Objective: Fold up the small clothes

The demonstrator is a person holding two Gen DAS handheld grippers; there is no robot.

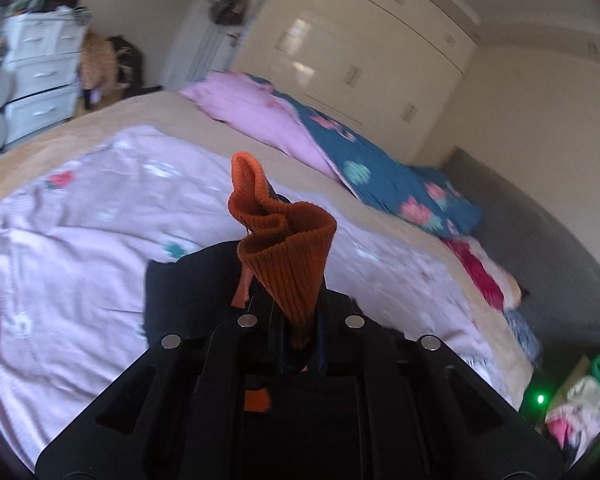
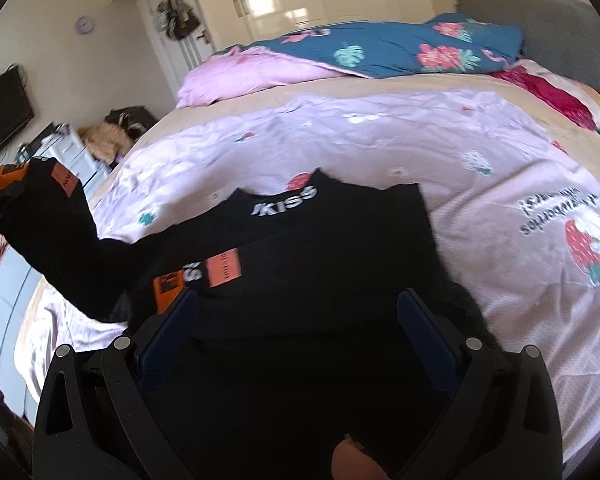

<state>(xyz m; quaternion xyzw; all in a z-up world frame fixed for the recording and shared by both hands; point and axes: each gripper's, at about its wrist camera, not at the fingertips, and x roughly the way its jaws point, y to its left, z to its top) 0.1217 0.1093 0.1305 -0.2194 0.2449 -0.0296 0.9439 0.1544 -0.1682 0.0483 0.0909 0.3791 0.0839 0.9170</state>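
The orange ribbed cuff [image 1: 288, 256] of the black garment [image 2: 320, 248] is shown clamped in the left tongs [image 1: 296, 336] and lifted leftward off the bed [image 2: 420, 128], while the right tongs [image 2: 296, 320], spread apart, hover directly over the body.

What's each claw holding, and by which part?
Left claw: shut on the black top's orange ribbed cuff. Right claw: open over the top, holding nothing.
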